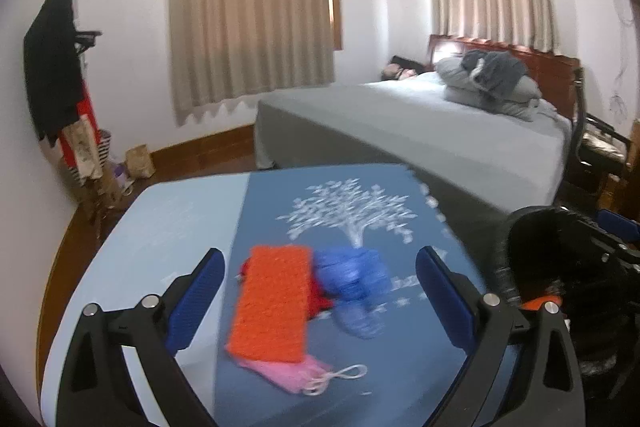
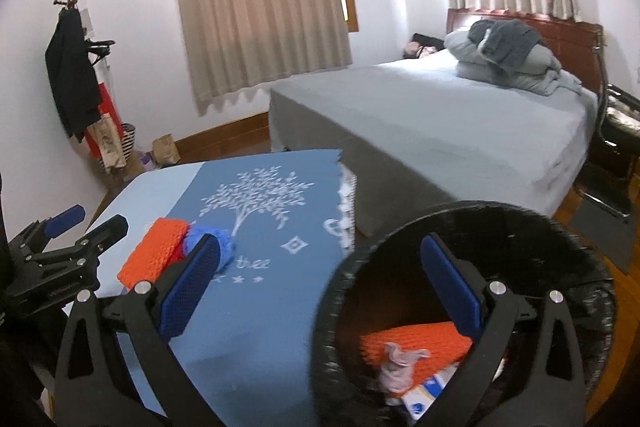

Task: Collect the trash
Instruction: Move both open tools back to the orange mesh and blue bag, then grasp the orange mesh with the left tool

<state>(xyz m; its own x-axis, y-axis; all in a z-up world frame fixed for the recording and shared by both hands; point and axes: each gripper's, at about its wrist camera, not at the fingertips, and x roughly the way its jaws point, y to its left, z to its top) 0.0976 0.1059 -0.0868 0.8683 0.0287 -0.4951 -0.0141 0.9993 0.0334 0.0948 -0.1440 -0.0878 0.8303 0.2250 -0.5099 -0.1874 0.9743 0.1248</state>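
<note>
On the blue tree-print cloth (image 1: 360, 211) lie an orange mesh piece (image 1: 272, 307), a crumpled blue plastic piece (image 1: 354, 279), a red scrap (image 1: 320, 297) under them and a pink pouch with a white cord (image 1: 292, 373). My left gripper (image 1: 320, 295) is open, fingers on either side of this pile, just above it. My right gripper (image 2: 320, 283) is open and empty over the rim of the black bin (image 2: 592, 255). The bin holds an orange mesh piece (image 2: 416, 343), a crumpled pale scrap (image 2: 396, 363) and a white-blue wrapper (image 2: 428, 387). The pile also shows in the right wrist view (image 2: 156, 251).
The cloth covers a light blue table (image 1: 172, 223). A grey bed (image 1: 440, 131) with pillows stands behind. A coat rack with clothes (image 1: 60, 67) and a paper bag (image 1: 140, 161) stand at the left wall. A dark chair (image 1: 600, 143) is at the right.
</note>
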